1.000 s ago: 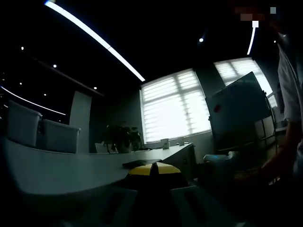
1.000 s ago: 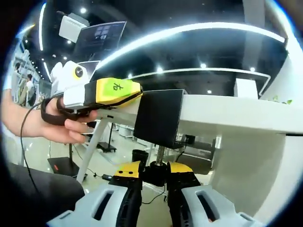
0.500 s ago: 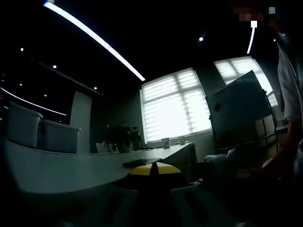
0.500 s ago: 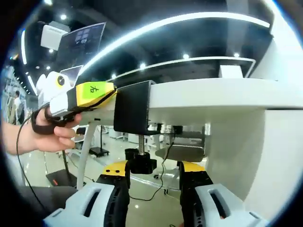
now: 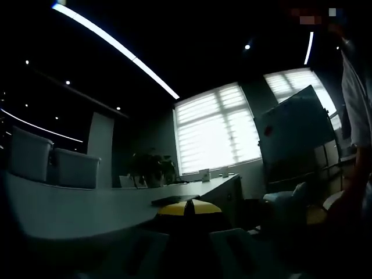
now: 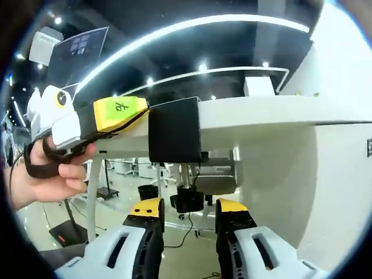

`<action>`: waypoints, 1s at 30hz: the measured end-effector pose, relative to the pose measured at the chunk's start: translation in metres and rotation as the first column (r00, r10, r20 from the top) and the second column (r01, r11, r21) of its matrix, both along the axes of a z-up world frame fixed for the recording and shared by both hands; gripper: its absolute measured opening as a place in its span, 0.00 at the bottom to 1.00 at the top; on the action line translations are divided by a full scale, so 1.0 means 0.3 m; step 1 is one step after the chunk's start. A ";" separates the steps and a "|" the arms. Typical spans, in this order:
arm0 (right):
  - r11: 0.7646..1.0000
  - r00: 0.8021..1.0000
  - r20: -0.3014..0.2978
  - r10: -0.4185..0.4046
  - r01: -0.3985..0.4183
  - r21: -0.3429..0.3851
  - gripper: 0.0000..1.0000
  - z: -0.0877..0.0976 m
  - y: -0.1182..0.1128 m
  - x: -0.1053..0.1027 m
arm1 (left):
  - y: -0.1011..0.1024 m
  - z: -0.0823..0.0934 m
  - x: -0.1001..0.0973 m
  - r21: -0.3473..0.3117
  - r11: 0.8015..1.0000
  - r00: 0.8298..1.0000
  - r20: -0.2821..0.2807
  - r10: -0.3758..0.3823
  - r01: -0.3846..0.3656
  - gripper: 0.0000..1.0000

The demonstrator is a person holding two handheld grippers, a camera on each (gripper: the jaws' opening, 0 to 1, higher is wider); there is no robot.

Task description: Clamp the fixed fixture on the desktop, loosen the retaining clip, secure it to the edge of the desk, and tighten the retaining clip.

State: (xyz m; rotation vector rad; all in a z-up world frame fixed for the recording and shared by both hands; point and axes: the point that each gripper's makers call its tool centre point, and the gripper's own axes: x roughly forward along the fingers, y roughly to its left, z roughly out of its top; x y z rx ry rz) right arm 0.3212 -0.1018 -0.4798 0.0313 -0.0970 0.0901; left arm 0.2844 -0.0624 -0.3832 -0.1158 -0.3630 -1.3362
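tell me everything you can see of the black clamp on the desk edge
The black clamp is a matte, boxy bracket hooked over the edge of the white desk. A threaded screw hangs from it, ending in a round black knob. The left gripper grips its side; the right gripper is open, its yellow-tipped jaws either side of the knob.

**One handwritten mark legible**

In the right gripper view, a yellow-green label (image 6: 120, 108) on the left gripper (image 6: 87, 122) carries a single dark handwritten character, seemingly the Chinese "左". A small dark plate (image 6: 368, 147) on the white panel is too small to read.
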 end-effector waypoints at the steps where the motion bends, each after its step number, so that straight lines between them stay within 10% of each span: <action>1: 1.000 1.000 0.001 -0.007 0.007 -0.006 0.32 0.000 -0.001 0.002 | 0.000 0.000 0.000 0.001 1.000 1.000 0.002 0.000 0.000 0.01; 14: 0.996 0.999 0.042 0.003 0.000 -0.090 0.23 0.025 0.004 0.016 | 0.005 0.002 -0.008 0.009 1.000 1.000 0.018 0.007 -0.007 0.01; 30: 0.954 0.967 0.036 0.254 -0.244 -0.175 0.22 0.020 0.011 0.027 | 0.005 -0.003 -0.014 0.012 1.000 1.000 0.018 0.009 -0.009 0.01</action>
